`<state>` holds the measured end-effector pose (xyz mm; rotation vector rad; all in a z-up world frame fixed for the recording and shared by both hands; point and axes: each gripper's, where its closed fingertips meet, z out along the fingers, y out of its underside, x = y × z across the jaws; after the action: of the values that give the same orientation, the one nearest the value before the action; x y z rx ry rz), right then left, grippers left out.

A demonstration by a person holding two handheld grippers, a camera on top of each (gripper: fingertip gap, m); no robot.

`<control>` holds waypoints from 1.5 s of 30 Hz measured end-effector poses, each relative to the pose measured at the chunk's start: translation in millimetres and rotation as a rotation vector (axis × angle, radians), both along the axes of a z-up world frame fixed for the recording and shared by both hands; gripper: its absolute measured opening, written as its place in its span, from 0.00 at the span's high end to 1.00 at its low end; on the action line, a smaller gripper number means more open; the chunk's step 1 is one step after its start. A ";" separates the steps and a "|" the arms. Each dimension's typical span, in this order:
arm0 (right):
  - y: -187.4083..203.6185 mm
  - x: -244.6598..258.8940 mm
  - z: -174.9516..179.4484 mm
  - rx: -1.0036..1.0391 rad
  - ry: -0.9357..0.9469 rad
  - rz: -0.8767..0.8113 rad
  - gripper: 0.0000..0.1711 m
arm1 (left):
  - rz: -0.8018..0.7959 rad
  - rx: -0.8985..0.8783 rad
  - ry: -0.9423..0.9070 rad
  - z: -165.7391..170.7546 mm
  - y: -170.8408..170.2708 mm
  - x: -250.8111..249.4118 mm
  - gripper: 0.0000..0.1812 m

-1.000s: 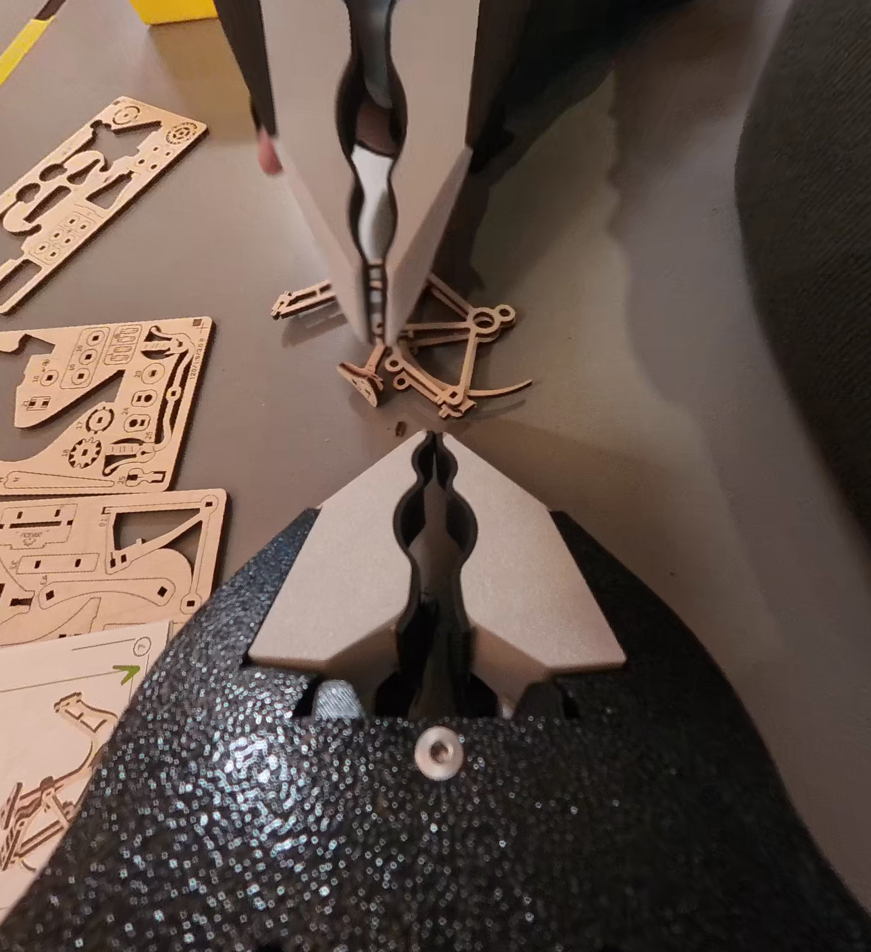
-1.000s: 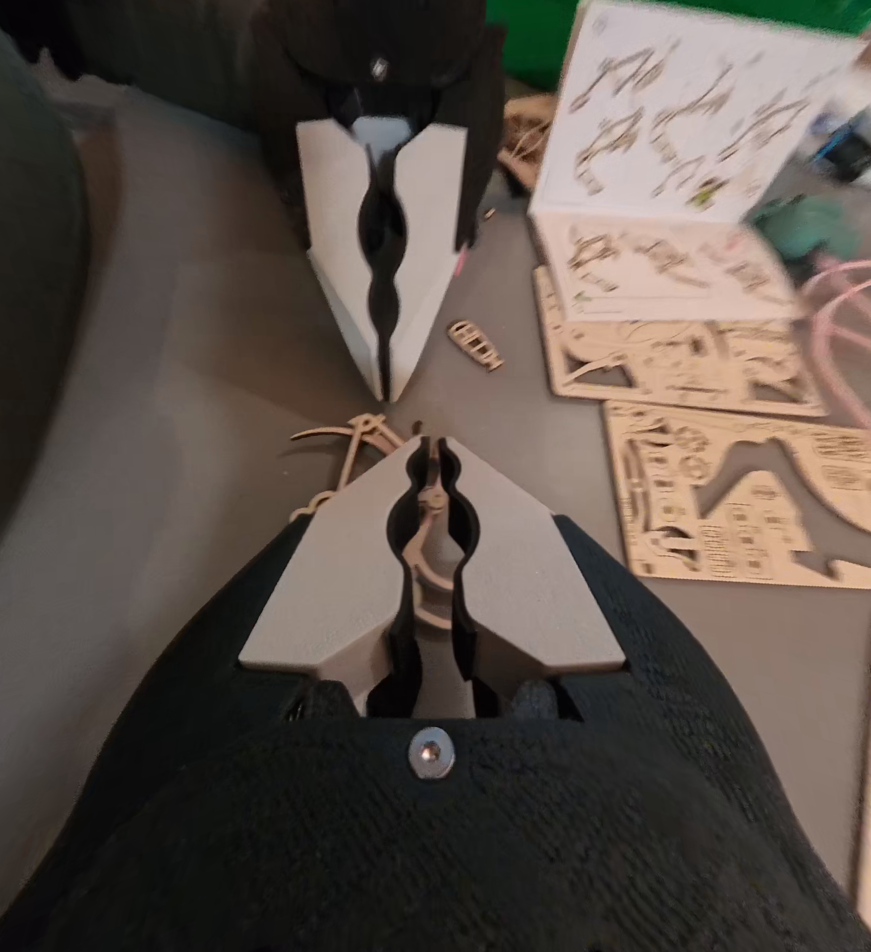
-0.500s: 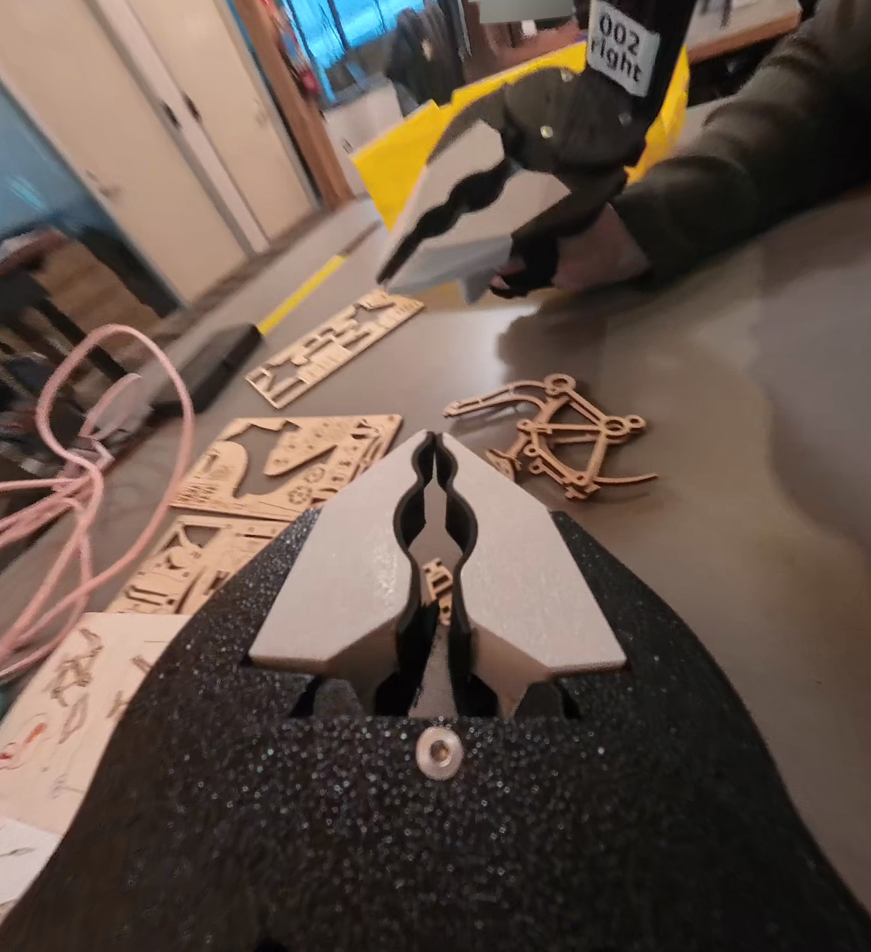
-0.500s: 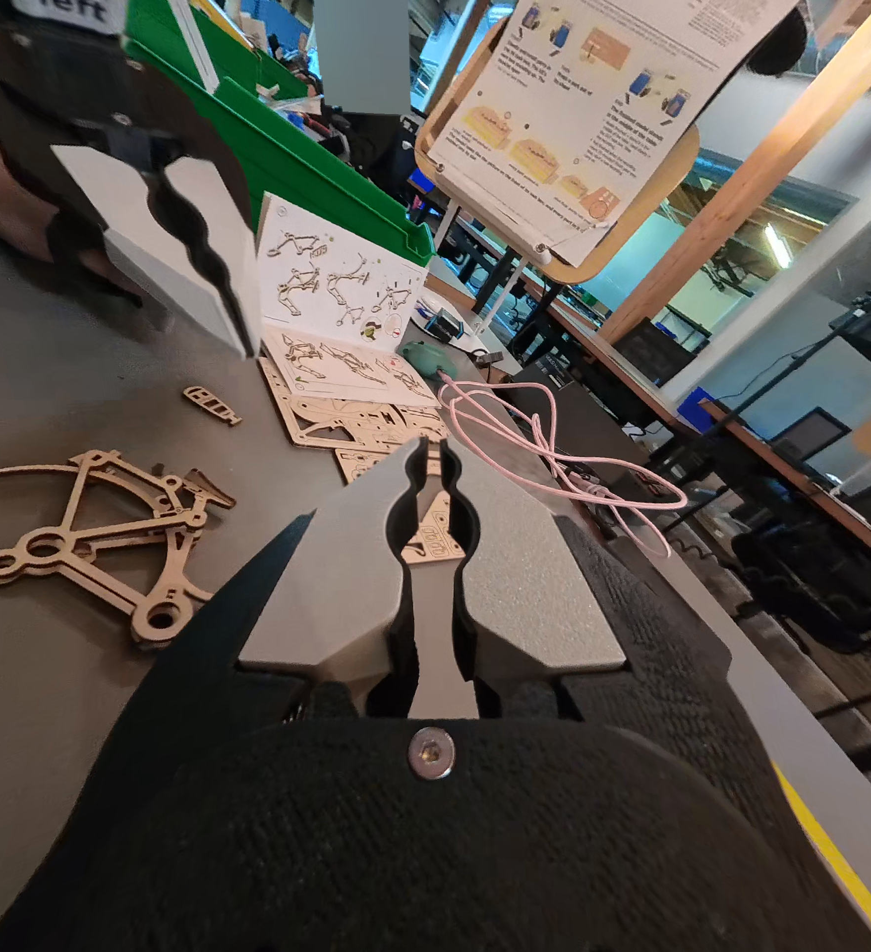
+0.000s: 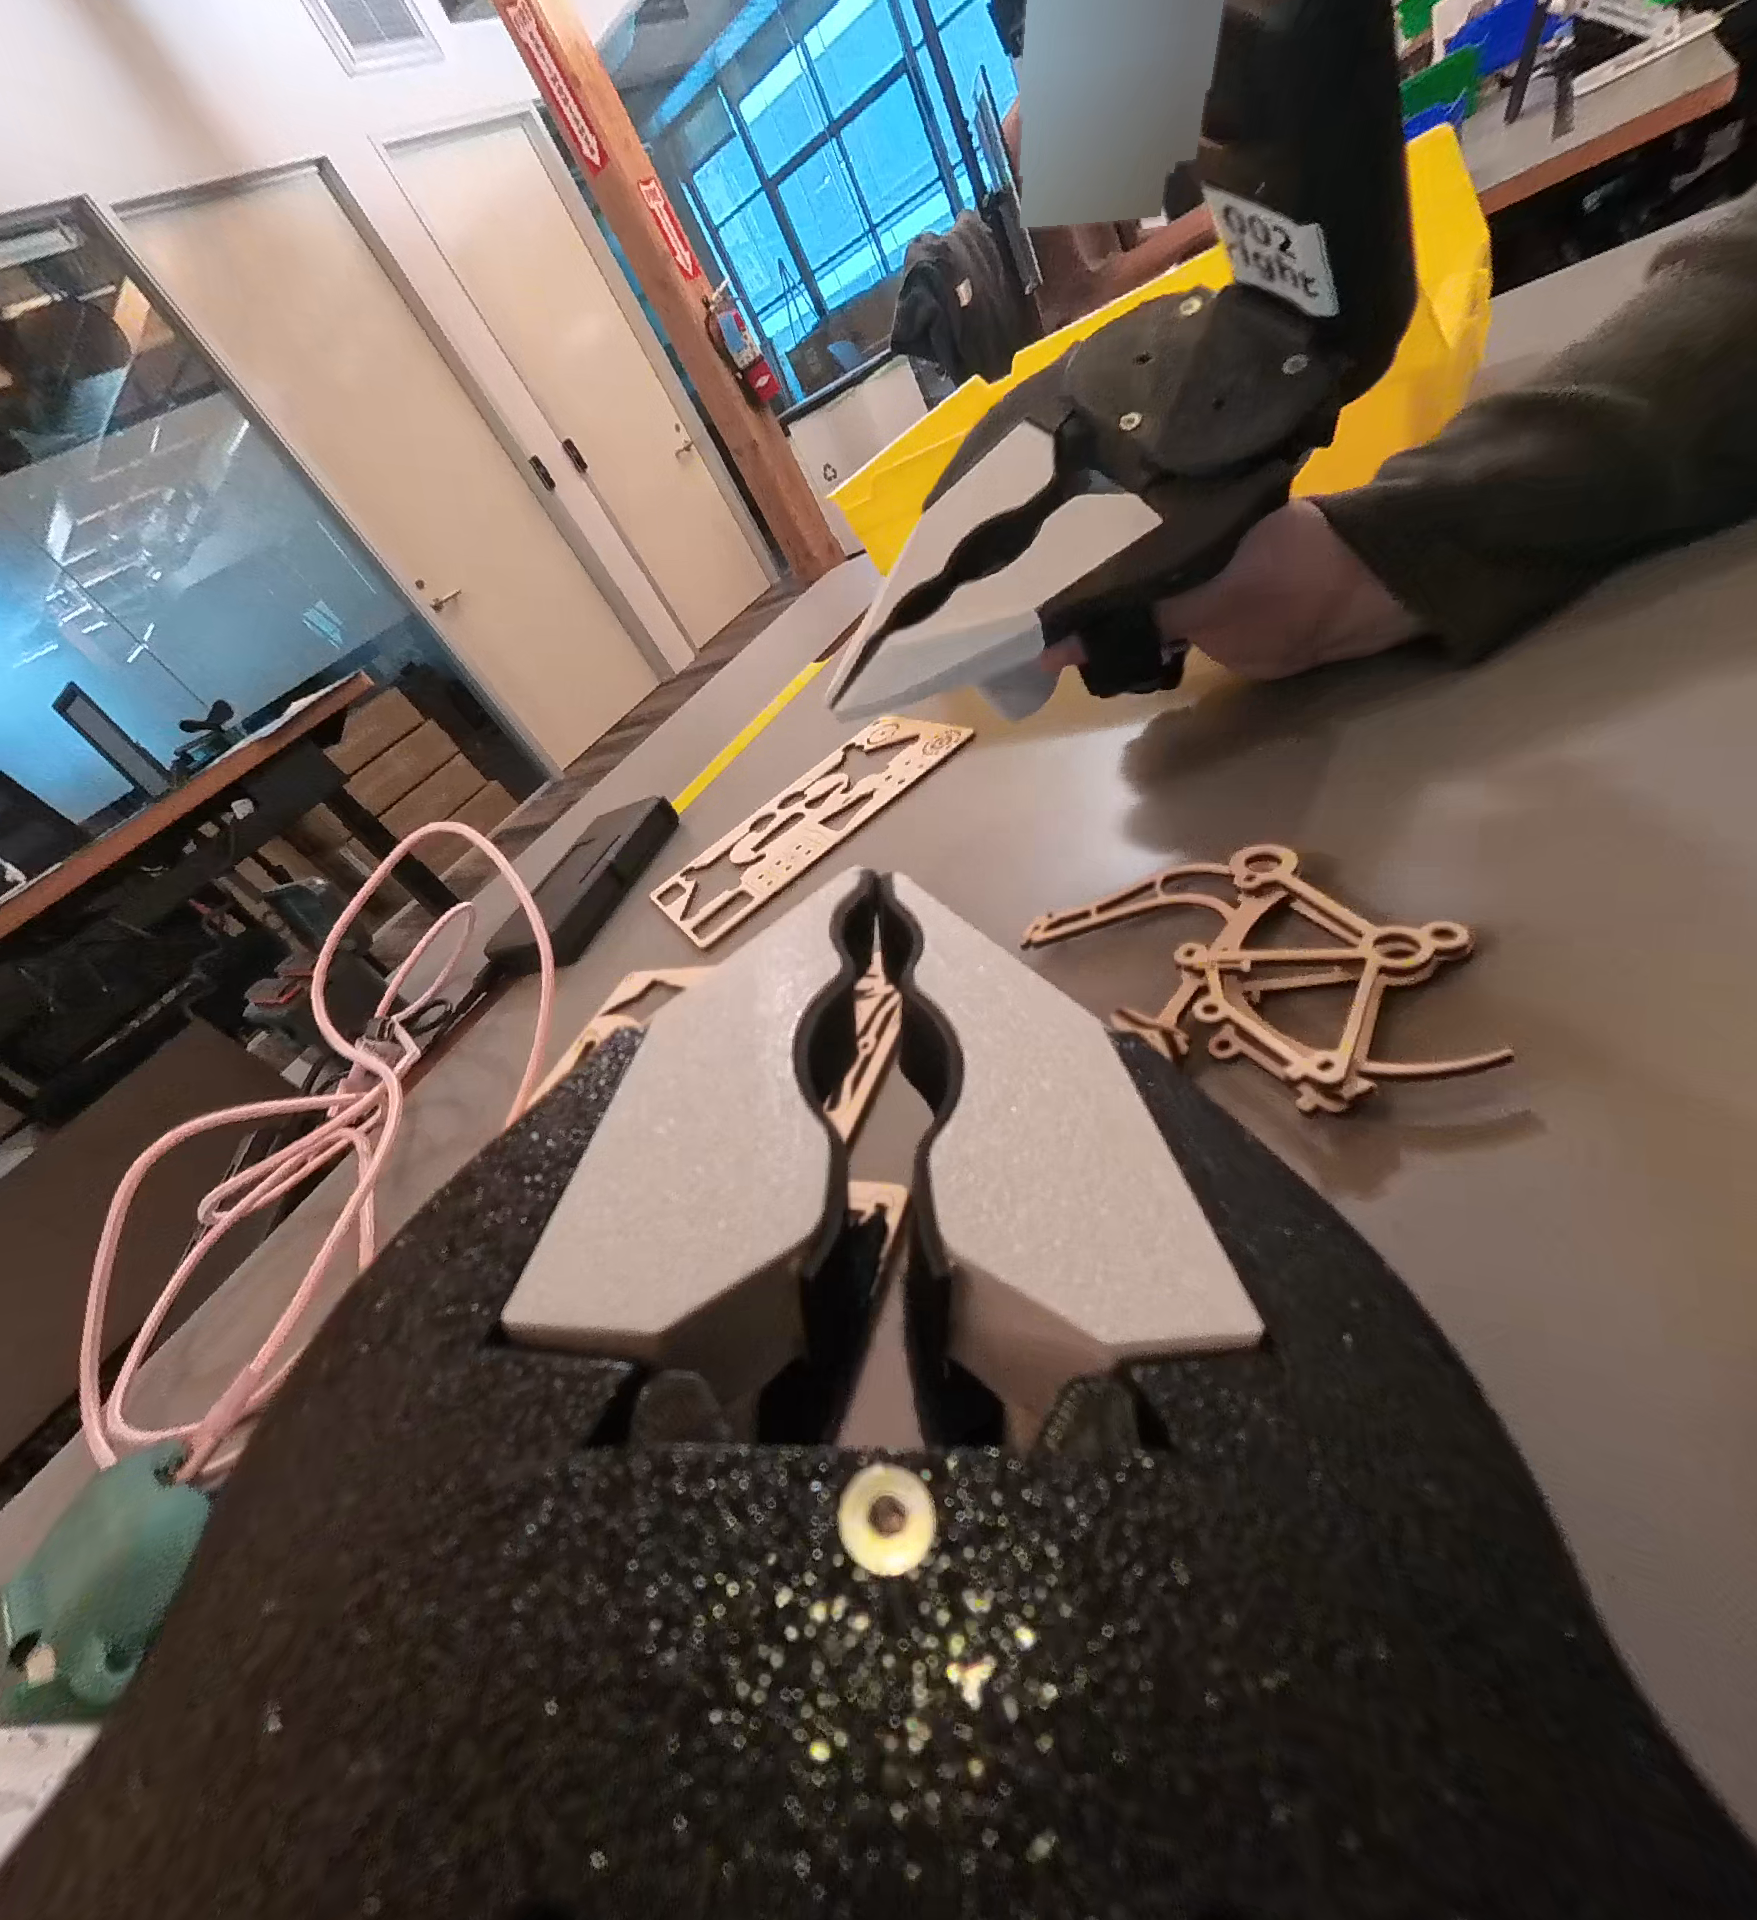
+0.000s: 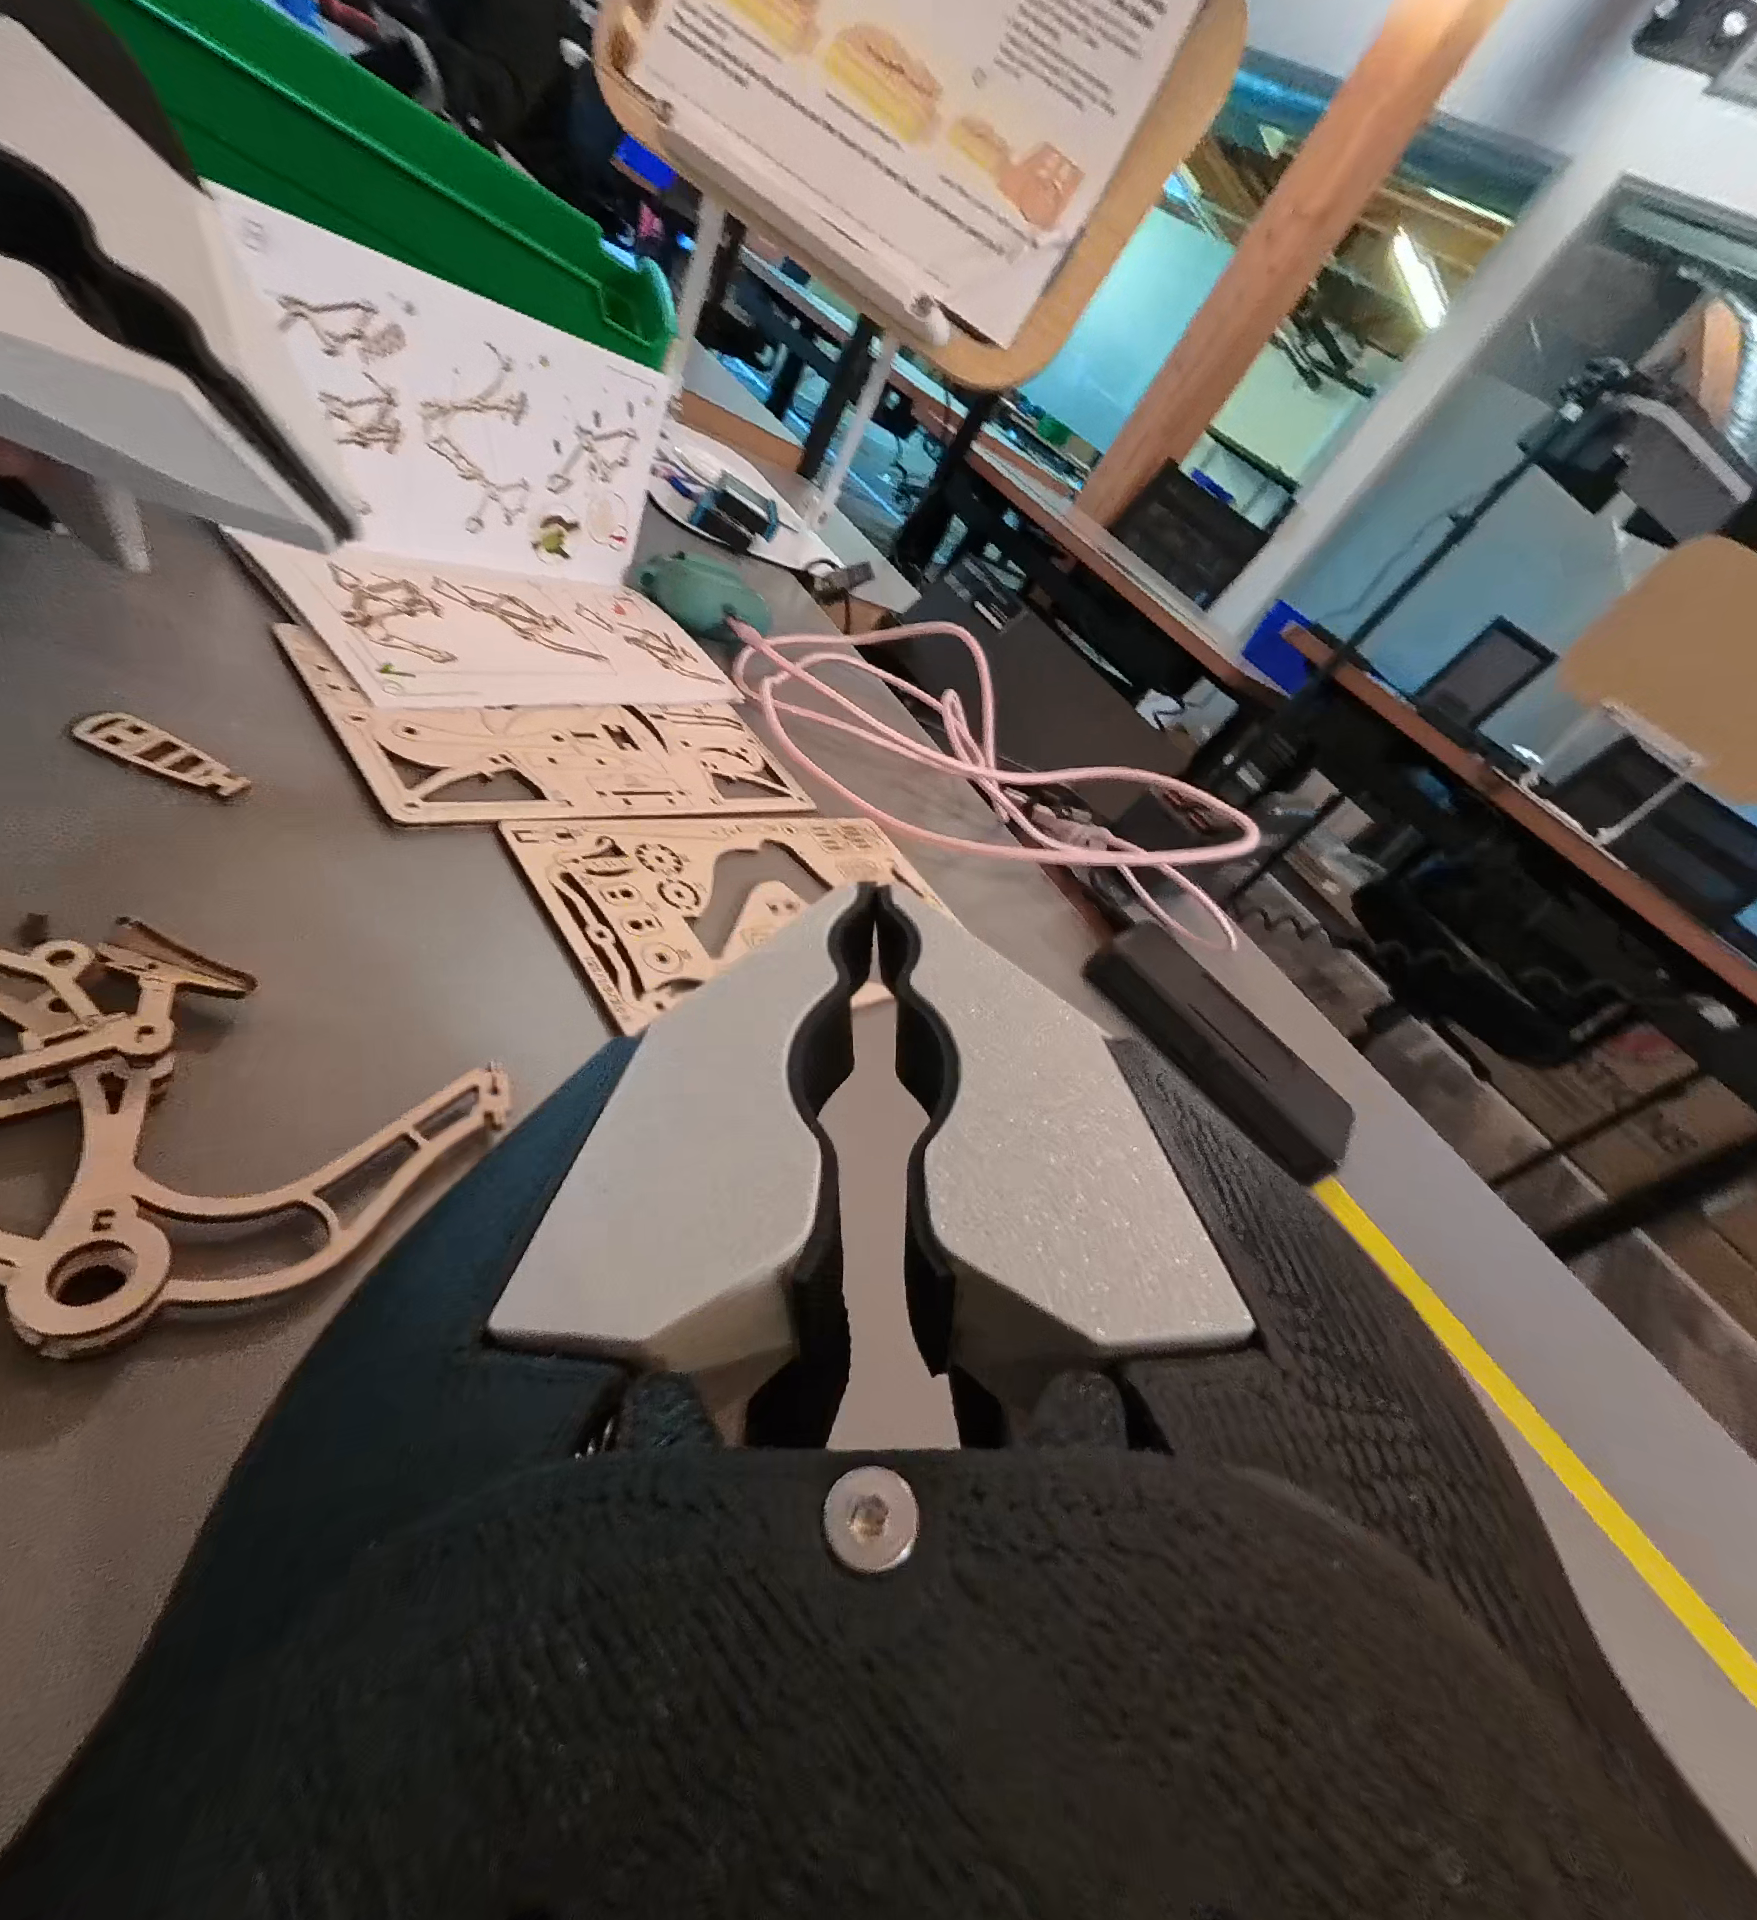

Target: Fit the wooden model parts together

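The partly built wooden model (image 5: 1269, 977) lies flat on the grey table (image 5: 1580, 1299), free of both grippers. It also shows at the left of the right wrist view (image 6: 74, 1143). My left gripper (image 5: 879, 883) is shut and empty, raised above the table to the left of the model. My right gripper (image 6: 874, 899) is shut and empty, raised over a wooden parts sheet (image 6: 687, 914). The right gripper also shows in the left wrist view (image 5: 853, 696), held by a hand (image 5: 1269, 603) beyond the model. The left gripper shows at the top left of the right wrist view (image 6: 334, 530).
A small loose wooden piece (image 6: 162, 753) lies near an open instruction booklet (image 6: 469, 520). More parts sheets (image 6: 562, 758) (image 5: 812, 821), a pink cord (image 6: 957, 769), a teal object (image 5: 95, 1558) and a black box (image 5: 583, 883) sit near the table edge. A yellow bin (image 5: 1425, 343) and a green bin (image 6: 386, 177) stand behind. Left tips to right tips: about 11 cm. From the left gripper's tips to the small loose wooden piece (image 6: 162, 753) is close to 9 cm.
The right gripper has let go of the model, which now lies on the table. Both grippers have lifted, tilted up and drawn apart from it.
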<state>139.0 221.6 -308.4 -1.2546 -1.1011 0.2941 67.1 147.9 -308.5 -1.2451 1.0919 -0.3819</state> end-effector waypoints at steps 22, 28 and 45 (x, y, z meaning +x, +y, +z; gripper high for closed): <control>-100.7 -29.7 -46.8 -0.585 -0.153 0.253 0.88 | -0.207 -0.036 -0.203 25.5 -31.3 4.3 1.00; -101.9 -31.3 -69.5 -0.679 -0.295 0.152 0.87 | -0.207 -0.081 -0.206 21.4 -26.5 6.1 1.00; -122.7 -29.2 -81.4 -0.863 -0.337 -0.048 0.98 | -0.217 -0.090 -0.184 17.7 -27.2 9.7 1.00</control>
<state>109.9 98.9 -389.8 -2.1505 -1.2732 0.5708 76.9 120.7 -290.8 -1.1477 1.0623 -0.7036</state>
